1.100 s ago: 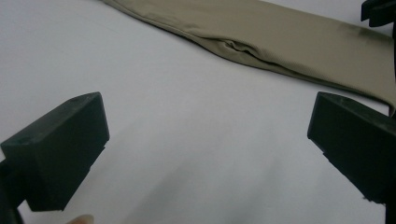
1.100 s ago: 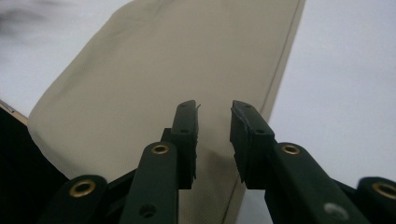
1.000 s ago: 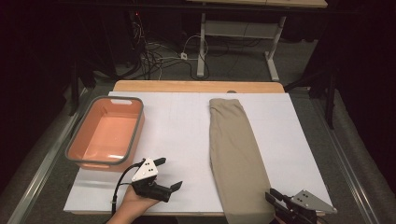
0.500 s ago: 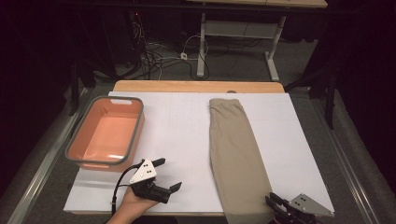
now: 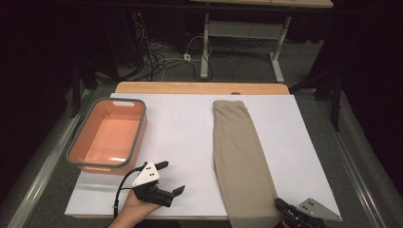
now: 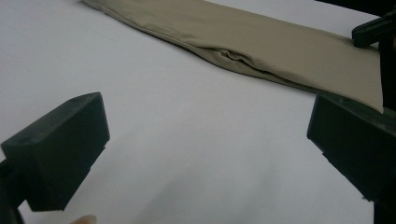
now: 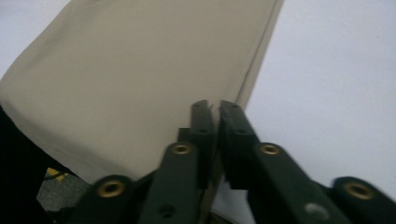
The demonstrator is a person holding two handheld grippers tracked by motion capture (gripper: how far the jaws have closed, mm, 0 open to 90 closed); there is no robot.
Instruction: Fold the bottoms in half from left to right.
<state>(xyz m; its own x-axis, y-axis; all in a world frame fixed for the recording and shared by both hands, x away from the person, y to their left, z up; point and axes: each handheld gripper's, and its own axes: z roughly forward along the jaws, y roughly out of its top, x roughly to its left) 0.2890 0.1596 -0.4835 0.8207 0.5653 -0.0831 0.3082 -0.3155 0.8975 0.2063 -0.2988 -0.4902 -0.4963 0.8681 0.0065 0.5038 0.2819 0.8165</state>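
One folded beige cloth [image 5: 240, 156], edge clamped by right claw [image 7: 212, 108], jaws just closing; left claw [image 5: 167, 177] apart at 7 o'clock; one orange tub [image 5: 76, 154].

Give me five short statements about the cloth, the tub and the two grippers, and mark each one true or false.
1. The right gripper is shut on the near edge of the tan cloth. True; its jaws have just been closing and now pinch that edge.
2. The left gripper holds the cloth. False; its jaws stand open over the bare white table sheet.
3. The orange tub has cloth in it. False; it is empty.
4. The cloth lies folded in a long strip, right of the tub. True.
5. The tub stands on top of the cloth. False; they lie apart.
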